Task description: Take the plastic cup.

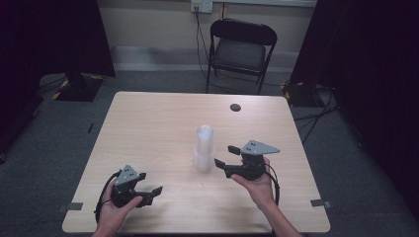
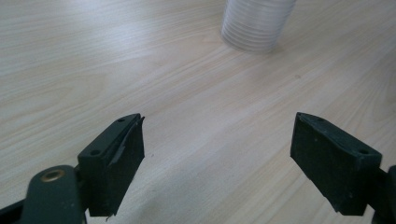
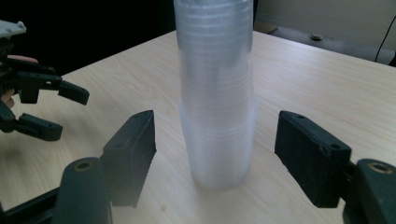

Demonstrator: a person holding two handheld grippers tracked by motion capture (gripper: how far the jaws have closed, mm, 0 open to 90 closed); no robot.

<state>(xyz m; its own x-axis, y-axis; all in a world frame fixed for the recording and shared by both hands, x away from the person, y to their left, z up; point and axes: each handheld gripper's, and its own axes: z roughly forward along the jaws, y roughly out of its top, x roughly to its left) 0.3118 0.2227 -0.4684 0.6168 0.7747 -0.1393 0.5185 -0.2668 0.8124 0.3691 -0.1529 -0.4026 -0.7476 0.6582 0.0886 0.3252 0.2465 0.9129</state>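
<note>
While cup stack (image 1: 204, 148) stands upright on bench (image 1: 148, 128), nothing lifted or separated yet. Right gripper (image 1: 223, 157) jaws part-open, stack just ahead between them, pads clear. Left gripper (image 1: 153, 193) wide, empty, stack well ahead. Grasping and unstacking likely left.

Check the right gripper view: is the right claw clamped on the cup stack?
No. The right claw stands open, its pads clear of the cup stack on both sides.
</note>
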